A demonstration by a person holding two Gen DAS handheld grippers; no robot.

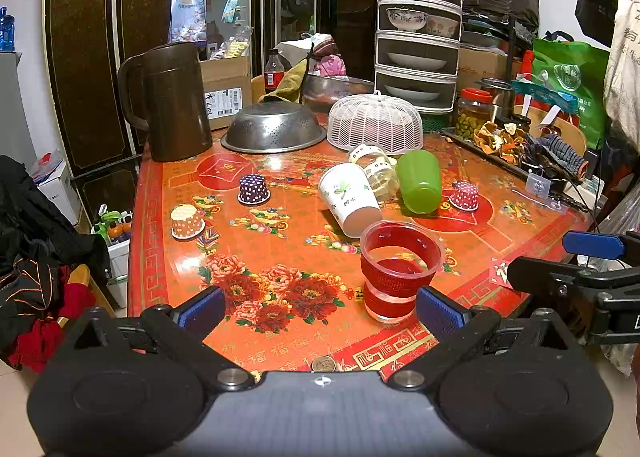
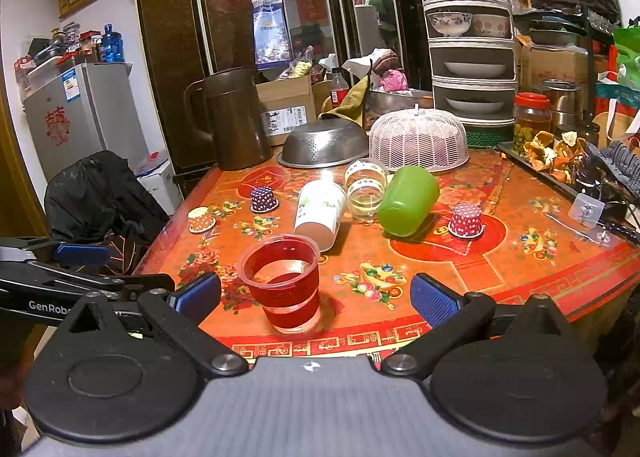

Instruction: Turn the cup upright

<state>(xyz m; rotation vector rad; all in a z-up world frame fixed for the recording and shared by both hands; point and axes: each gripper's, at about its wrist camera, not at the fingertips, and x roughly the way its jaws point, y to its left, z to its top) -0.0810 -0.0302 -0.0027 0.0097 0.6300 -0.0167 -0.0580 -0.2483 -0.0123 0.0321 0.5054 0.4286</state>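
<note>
**Red cup stands upright near the front edge, both grippers wide apart**

The red cup [image 1: 400, 269] stands mouth-up on the floral tabletop [image 1: 280, 257], near its front edge. In the left wrist view it sits at about 1 o'clock from the left gripper [image 1: 320, 307], just beside that gripper's right pad [image 1: 438, 313]; whether they touch cannot be told. In the right wrist view the cup is at roughly 11 o'clock from the right gripper [image 2: 316, 295], between its pads and touching neither. Both grippers are spread wide and hold nothing.

Behind the red cup, at 12 o'clock, a white paper cup [image 1: 350, 199] lies on its side, with a clear glass jar [image 1: 378, 173] and a green cup [image 1: 420, 181] tipped over just beside it. Three small dotted paper cups rest mouth-down: orange [image 1: 187, 221], purple [image 1: 253, 189] and red [image 1: 465, 195].
</note>
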